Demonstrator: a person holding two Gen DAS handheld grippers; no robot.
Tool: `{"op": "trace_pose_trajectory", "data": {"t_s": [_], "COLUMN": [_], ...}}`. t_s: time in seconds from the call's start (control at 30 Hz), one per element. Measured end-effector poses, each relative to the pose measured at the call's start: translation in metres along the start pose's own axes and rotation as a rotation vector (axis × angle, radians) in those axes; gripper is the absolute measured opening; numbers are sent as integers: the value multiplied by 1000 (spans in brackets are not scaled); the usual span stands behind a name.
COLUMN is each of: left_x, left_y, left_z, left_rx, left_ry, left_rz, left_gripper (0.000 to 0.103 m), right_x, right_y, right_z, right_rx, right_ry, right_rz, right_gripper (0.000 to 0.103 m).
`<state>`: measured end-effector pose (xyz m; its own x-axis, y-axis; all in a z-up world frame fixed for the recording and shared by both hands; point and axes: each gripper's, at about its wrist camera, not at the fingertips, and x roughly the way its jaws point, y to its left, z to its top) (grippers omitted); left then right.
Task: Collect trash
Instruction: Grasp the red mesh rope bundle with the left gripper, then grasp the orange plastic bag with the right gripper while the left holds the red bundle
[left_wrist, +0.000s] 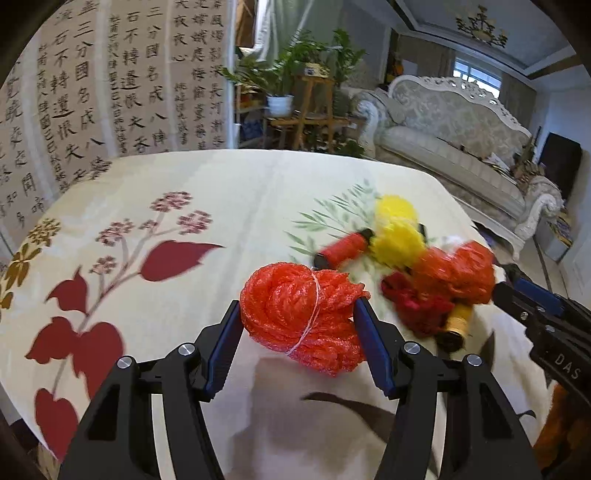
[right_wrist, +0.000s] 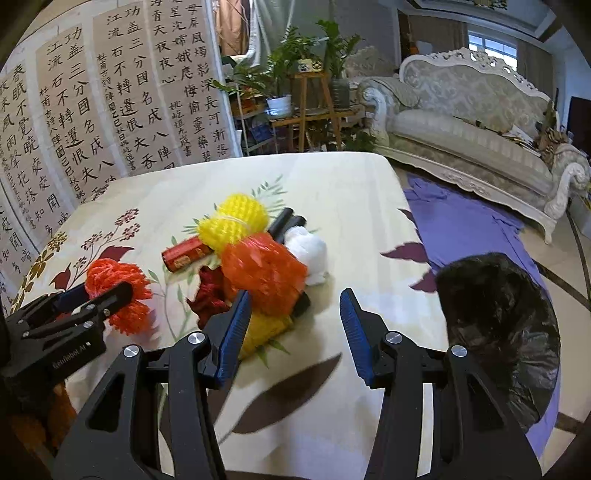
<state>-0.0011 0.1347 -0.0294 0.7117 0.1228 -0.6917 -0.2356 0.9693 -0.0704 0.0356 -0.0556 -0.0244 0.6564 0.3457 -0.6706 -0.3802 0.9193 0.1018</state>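
The black bin bag (right_wrist: 506, 332) gapes open just right of the right gripper (right_wrist: 295, 325), whose jaws stand spread with nothing between them. The left gripper (left_wrist: 299, 328) clamps a red foam net bundle (left_wrist: 299, 317), spongy and tied with white string. Ahead of the right gripper lies the heap: yellow net (right_wrist: 232, 221), orange net (right_wrist: 264, 273), white wad (right_wrist: 308, 251), red tube (right_wrist: 184, 254), on the floral tablecloth (right_wrist: 351, 192).

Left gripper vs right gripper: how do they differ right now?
The left gripper has its fingers either side of the orange net bundle, pressing its sides; the right gripper is open with nothing between its fingers. The left one sits apart from the trash pile; the right one points at its near edge, with the black trash bag beside it. Both have blue-padded black fingers.
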Motion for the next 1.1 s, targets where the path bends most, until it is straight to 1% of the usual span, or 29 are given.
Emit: {"op": "trace_pose_trajectory", "data": {"t_s": [0.17, 0.3, 0.37, 0.43, 0.57, 0.63, 0.83, 1.1], "left_x": [3, 6, 7, 9, 11, 11, 7, 0], "left_y": [24, 36, 39, 41, 42, 42, 41, 34], "left_z": [4, 5, 4, 2, 1, 0, 0, 3], "left_rx": [-38, -61, -68, -71, -72, -75, -78, -74], "left_ry": [2, 8, 14, 19, 24, 26, 13, -4], "left_rz": [41, 53, 52, 47, 43, 41, 37, 22], "left_gripper": [60, 60, 60, 60, 60, 60, 60, 60], "right_x": [7, 15, 20, 24, 28, 28, 22, 1], "right_y": [10, 18, 21, 23, 28, 28, 27, 21], "right_z": [8, 11, 11, 10, 8, 7, 9, 14], "right_rx": [-19, -39, -46, -55, -79, -80, -66, -50], "right_ry": [-4, -1, 7, 17, 25, 23, -6, -61], "right_rz": [7, 6, 3, 0, -8, -9, -6, -10], "right_gripper": [49, 49, 47, 37, 31, 26, 23, 23]}}
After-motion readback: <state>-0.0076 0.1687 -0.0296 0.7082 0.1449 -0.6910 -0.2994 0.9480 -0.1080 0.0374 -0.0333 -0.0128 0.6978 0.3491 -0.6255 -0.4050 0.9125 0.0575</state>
